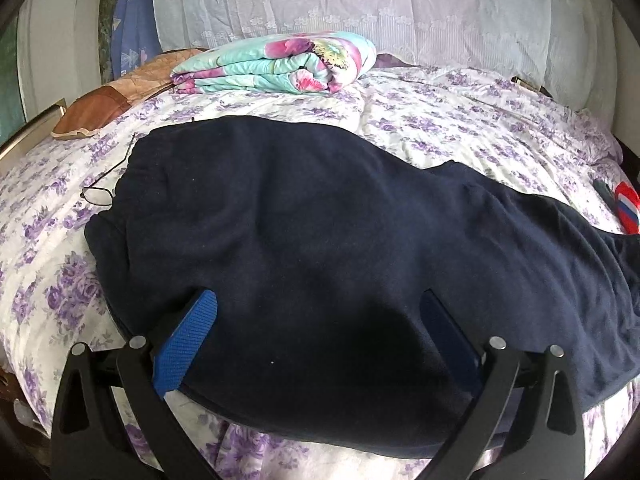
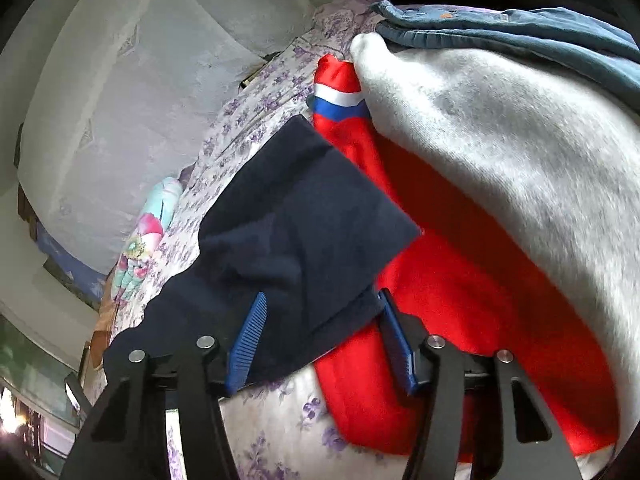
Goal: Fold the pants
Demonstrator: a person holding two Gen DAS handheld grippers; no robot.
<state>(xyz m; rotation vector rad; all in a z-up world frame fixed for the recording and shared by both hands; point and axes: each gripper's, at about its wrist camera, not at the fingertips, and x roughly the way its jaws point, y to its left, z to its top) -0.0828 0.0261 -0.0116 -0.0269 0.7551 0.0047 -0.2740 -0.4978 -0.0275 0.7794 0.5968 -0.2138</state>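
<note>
Navy pants (image 1: pixel 320 216) spread flat across the bed (image 1: pixel 460 120), waistband end toward the left, legs trailing off right. Left gripper (image 1: pixel 320 312) low over the near edge of the pants, jaws wide apart, blue pads (image 1: pixel 188 344) resting on the fabric on either side, nothing pinched. Right gripper (image 2: pixel 320 312) at the leg cuff end (image 2: pixel 304 216), jaws parted, cuff corner lying between the pads (image 2: pixel 248 340) but no clamp visible. Cuff overlaps a red garment (image 2: pixel 440 300) with a white and blue stripe; grey sweatshirt (image 2: pixel 500 140) piled over that, denim (image 2: pixel 520 32) on top. Eyeglasses (image 1: pixel 102 188) on the floral sheet just beside the waistband, touching or nearly so. Folded floral blanket (image 1: pixel 280 62) farther back, well apart from the pants. Brown pillow (image 1: pixel 100 108) at the back left. White lace cover (image 1: pixel 360 0) behind the bed.
</note>
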